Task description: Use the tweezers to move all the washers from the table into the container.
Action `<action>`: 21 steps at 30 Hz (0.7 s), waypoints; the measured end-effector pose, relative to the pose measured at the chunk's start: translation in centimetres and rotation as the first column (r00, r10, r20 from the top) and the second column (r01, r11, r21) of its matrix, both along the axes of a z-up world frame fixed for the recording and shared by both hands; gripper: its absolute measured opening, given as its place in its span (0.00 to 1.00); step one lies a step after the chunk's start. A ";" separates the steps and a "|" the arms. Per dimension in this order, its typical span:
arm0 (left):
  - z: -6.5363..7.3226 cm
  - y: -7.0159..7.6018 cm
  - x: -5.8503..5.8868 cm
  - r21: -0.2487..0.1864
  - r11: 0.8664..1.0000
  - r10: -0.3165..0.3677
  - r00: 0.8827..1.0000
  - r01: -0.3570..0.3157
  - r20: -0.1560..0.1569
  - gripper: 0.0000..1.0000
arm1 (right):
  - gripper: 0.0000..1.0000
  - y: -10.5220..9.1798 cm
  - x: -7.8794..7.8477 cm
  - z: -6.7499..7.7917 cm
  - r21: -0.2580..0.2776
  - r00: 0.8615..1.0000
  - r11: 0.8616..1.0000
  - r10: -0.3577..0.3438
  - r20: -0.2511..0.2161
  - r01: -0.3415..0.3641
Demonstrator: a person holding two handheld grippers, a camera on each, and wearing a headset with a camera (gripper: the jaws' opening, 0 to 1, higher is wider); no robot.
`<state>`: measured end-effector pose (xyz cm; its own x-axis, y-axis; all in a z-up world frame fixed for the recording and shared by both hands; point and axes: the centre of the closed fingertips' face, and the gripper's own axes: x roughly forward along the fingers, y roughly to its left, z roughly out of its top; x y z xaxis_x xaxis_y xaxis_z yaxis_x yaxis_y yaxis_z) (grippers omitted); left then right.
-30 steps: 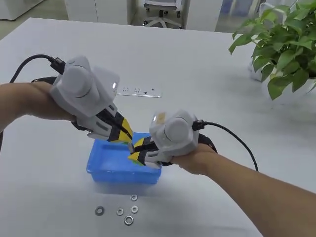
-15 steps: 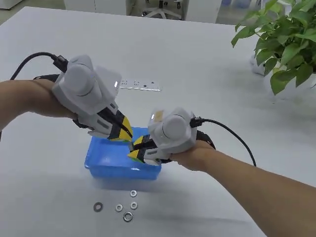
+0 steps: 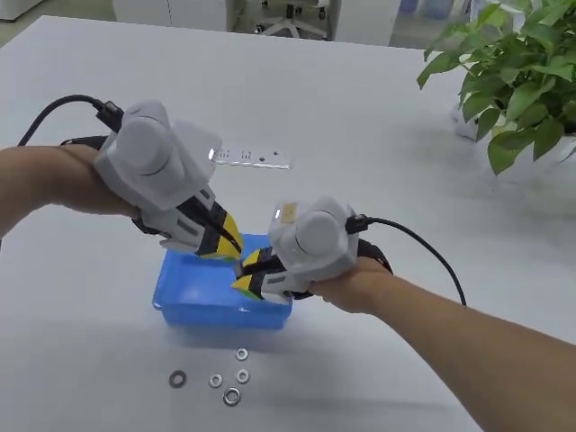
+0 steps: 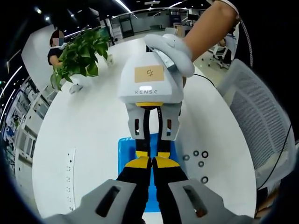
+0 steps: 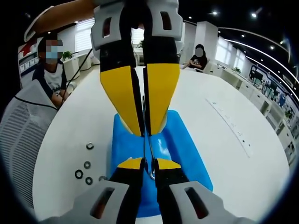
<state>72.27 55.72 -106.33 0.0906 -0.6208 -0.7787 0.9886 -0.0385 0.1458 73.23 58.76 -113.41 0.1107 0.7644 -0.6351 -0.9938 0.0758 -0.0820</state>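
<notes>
Now, both your grippers hang over the blue container point(image 3: 220, 317), tips facing each other and nearly touching above its open top. Your left gripper point(image 3: 232, 245) comes down from the far left side. Your right gripper point(image 3: 247, 275) reaches in from the right, a little lower, over the container's near right corner.

Fingers: in the right gripper view a thin metal pair of tweezers point(image 5: 147, 147) runs through the narrow gap of your right gripper's jaws and on up into the gap between the left gripper's yellow pads point(image 5: 161, 93). Both sets of jaws are closed down onto the tweezers, one at each end. In the left gripper view your own jaws sit pressed together at the yellow tips. A small metal loop shows at the tweezers' lower end between your right jaws; you cannot tell whether that is a washer.

Washers point(image 3: 216, 381): five, in a loose cluster on the tabletop point(image 3: 378, 135) toward its near edge, just in front of the container's near wall and apart from it. One lies off to the left of the other four. None touches a gripper or the tweezers.

Container: sits on the tabletop toward the near edge, upright. What lies inside is hidden by the grippers.

Other: a flat socket strip point(image 3: 252, 159) lies in the tabletop beyond the container. A leafy plant point(image 3: 517, 81) stands at the far right edge.
</notes>
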 end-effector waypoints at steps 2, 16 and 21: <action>0.2 0.0 -0.1 0.000 1.000 -0.001 1.000 0.001 0.001 0.06 | 0.11 -0.1 -0.1 0.2 0.000 1.000 1.000 0.000 0.004 0.000; 2.7 -0.5 -1.2 -0.017 1.000 -0.002 1.000 0.002 0.019 0.06 | 0.11 -0.3 -0.9 2.8 0.022 0.999 1.000 -0.001 0.037 0.001; 3.4 -0.5 -1.9 -0.020 1.000 -0.003 1.000 0.003 0.021 0.06 | 0.11 -0.3 -1.7 3.6 0.028 0.999 1.000 0.003 0.047 -0.004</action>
<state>70.36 55.20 -102.90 0.1053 -0.6362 -0.7643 0.9851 -0.0384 0.1676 71.53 58.42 -109.83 0.1369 0.7827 -0.6072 -0.9891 0.0750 -0.1263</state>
